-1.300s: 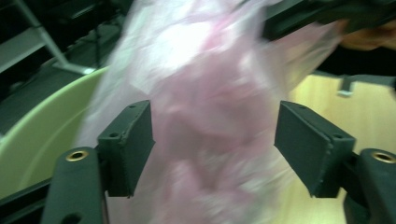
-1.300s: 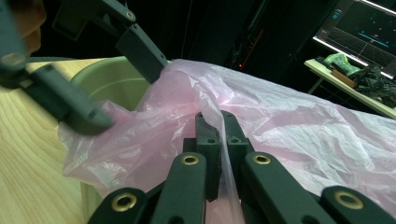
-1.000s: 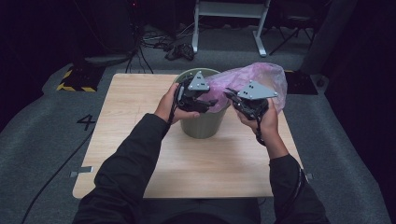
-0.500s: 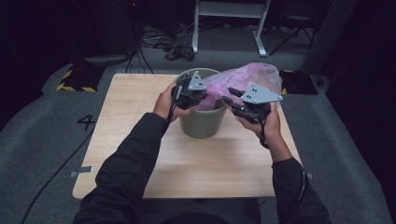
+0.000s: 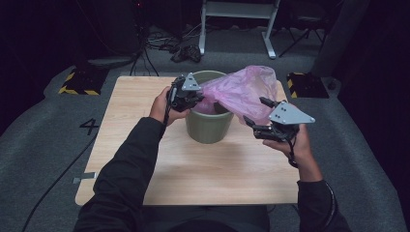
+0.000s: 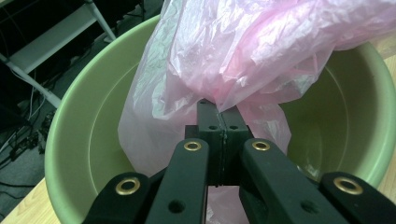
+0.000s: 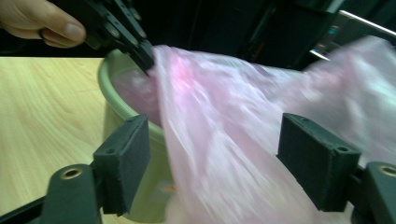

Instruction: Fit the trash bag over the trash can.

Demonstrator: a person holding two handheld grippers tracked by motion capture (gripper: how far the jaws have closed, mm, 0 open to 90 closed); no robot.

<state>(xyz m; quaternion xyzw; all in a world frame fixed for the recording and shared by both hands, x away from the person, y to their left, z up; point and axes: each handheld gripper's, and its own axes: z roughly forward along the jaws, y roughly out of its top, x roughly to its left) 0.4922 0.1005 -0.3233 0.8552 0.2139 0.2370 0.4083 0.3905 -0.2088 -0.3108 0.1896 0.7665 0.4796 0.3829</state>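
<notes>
A pale green bucket [image 5: 208, 126] stands on the wooden table [image 5: 140, 145] near its middle. A thin pink plastic bag [image 5: 244, 89] hangs partly inside it and billows over its right rim. My left gripper [image 5: 194, 100] is at the bucket's left rim, shut on a fold of the pink bag [image 6: 243, 70] above the bucket's hollow [image 6: 70, 126]. My right gripper [image 5: 255, 111] hovers to the right of the bucket with its jaws wide open. In the right gripper view the bag [image 7: 224, 140] stretches across the gap between the open gripper's [image 7: 219, 161] pads [image 7: 128, 158], blurred.
Bare tabletop lies in front of the bucket and to its left. Beyond the table are a white metal stand [image 5: 237, 19], floor cables [image 5: 159, 43] and two yellow-and-black blocks [image 5: 77, 79] [image 5: 302, 79]. A "4" [image 5: 89, 126] is marked on the grey floor at left.
My right gripper has drawn back to the right and toward the person, away from the bucket. The left gripper has stayed at the rim, still pinching the bag.
</notes>
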